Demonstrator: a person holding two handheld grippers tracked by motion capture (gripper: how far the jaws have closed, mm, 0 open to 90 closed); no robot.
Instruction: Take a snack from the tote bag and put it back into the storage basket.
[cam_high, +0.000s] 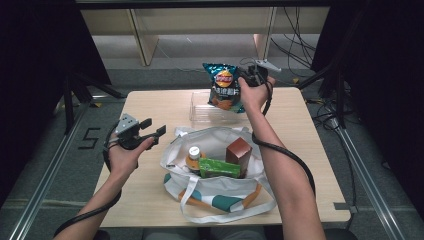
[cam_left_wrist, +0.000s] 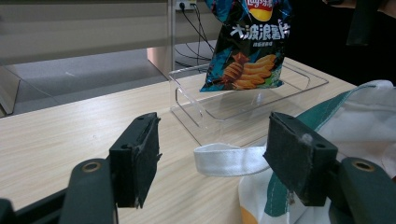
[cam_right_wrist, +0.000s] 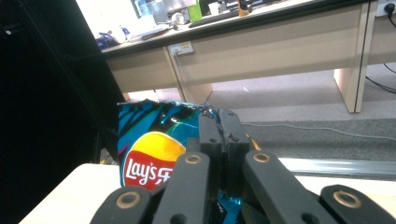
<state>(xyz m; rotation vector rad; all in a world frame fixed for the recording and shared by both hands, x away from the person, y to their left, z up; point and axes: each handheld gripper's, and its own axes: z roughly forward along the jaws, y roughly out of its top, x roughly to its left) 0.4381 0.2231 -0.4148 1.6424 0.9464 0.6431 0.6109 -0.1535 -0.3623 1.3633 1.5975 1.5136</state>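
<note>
A blue crisp bag (cam_high: 225, 86) hangs in the air above a clear plastic tray (cam_high: 201, 111) at the table's far side. My right gripper (cam_high: 244, 76) is shut on the bag's upper edge. In the right gripper view the jaws pinch the bag (cam_right_wrist: 154, 144) at its top, with my right gripper (cam_right_wrist: 222, 122) closed tight. My left gripper (cam_high: 152, 128) stands open at the left of a white tote bag (cam_high: 220, 192), holding nothing. In the left gripper view my left gripper (cam_left_wrist: 212, 149) frames the tote's white strap (cam_left_wrist: 224, 158), apart from it, with the crisp bag (cam_left_wrist: 250, 46) beyond.
The tote holds a brown box (cam_high: 238, 152), a green box (cam_high: 219, 167) and a bottle with a white cap (cam_high: 194, 152). The wooden table (cam_high: 150, 105) ends near dark frame posts on both sides. Desks and cables lie beyond the far edge.
</note>
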